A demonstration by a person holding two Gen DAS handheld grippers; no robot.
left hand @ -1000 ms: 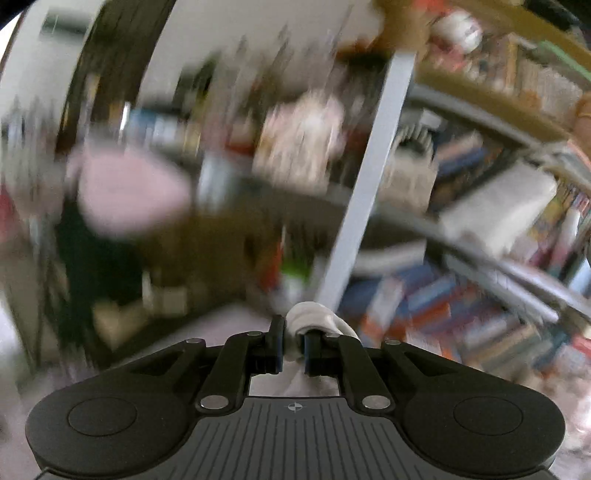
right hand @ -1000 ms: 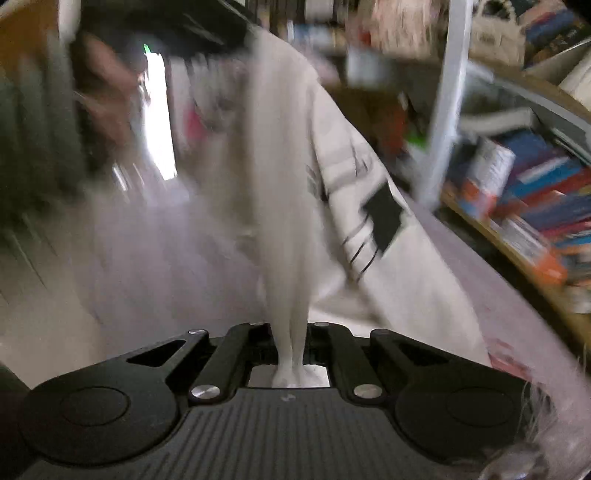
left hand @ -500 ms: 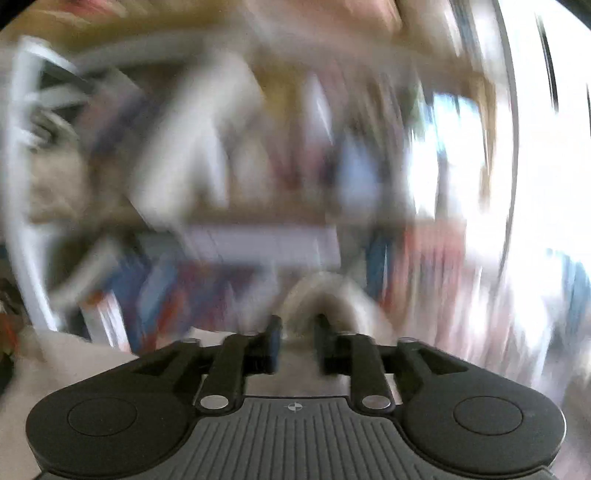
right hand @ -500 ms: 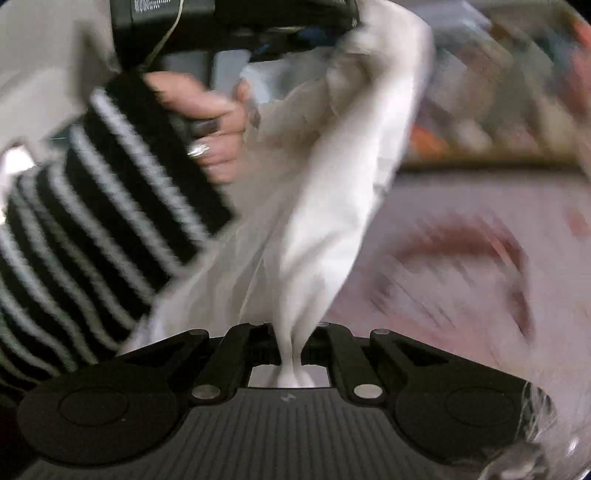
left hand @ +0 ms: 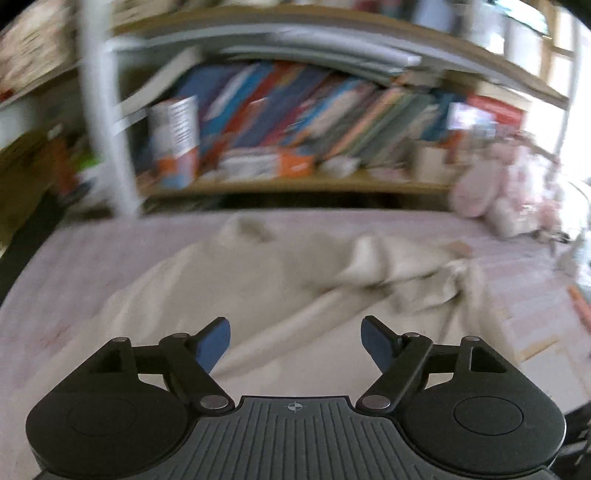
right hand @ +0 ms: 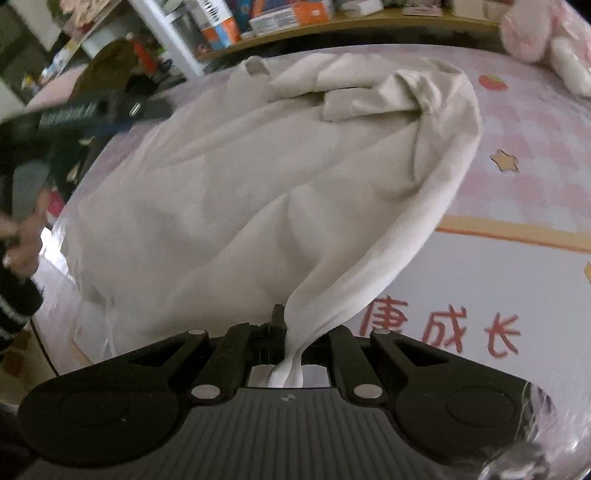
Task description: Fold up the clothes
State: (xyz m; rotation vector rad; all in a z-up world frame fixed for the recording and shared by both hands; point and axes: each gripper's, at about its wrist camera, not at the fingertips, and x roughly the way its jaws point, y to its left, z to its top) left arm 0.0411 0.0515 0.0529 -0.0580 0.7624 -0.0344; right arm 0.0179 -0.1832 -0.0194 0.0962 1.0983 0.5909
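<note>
A cream-white garment (right hand: 240, 177) lies spread and rumpled on the pink table cover (right hand: 517, 258). It also shows in the left wrist view (left hand: 280, 280), blurred. My right gripper (right hand: 290, 332) is shut on an edge of the garment at its near side, and the cloth rises from the jaws in a taut fold. My left gripper (left hand: 295, 343) is open and empty, with blue pads (left hand: 212, 343), above the near part of the garment. It also shows in the right wrist view (right hand: 92, 110) at the far left, blurred, above the cloth's left edge.
A bookshelf (left hand: 295, 110) with books and boxes stands behind the table. A white post (left hand: 107, 110) stands at the left. Pink plush toys (right hand: 543, 33) lie at the far right corner. The person's hand and striped sleeve (right hand: 14, 280) are at the left edge.
The garment was held up in the air by both grippers and now lies on the table. My left gripper has let go of it and opened. My right gripper keeps its hold.
</note>
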